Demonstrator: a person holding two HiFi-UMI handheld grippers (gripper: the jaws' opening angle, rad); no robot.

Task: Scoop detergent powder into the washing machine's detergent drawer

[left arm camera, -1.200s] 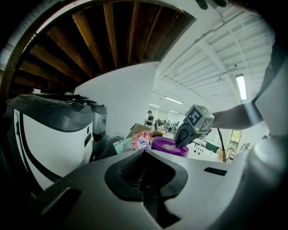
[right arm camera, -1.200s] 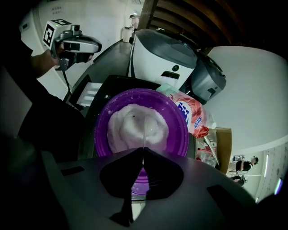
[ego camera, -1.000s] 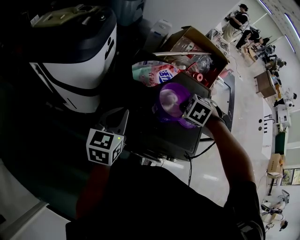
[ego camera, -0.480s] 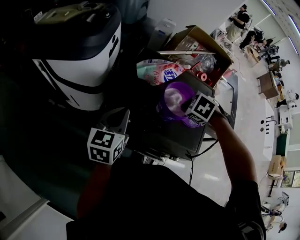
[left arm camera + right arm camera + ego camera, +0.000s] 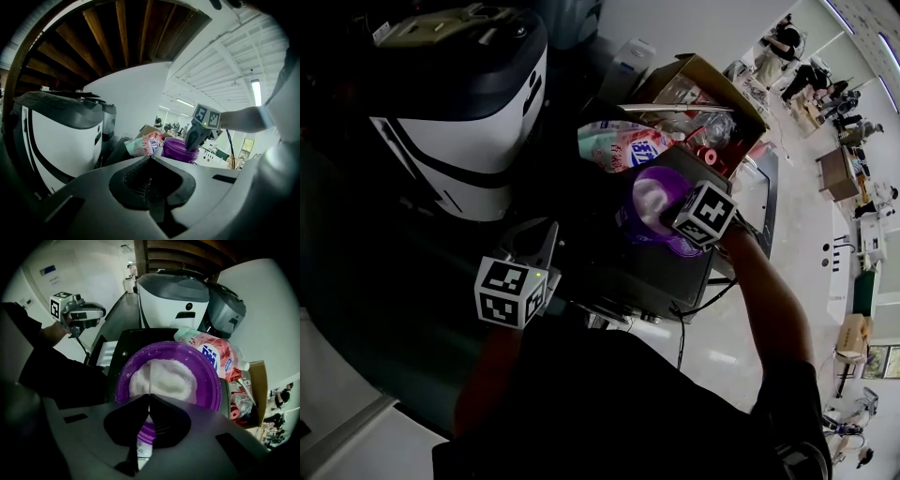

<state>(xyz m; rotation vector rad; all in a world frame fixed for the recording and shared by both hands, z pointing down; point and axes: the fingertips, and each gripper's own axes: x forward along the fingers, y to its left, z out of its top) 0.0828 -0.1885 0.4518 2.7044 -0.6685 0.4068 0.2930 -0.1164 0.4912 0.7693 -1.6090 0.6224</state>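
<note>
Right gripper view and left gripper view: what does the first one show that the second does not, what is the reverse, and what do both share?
Only the right gripper view shows the white powder inside the purple bowl, and the thin pale handle on which the right gripper is shut. Only the left gripper view shows the left gripper at close range, shut with nothing between its jaws, the bowl's outer wall, and a ceiling light. Both show the bowl, the pink detergent bag and the white machine.
</note>
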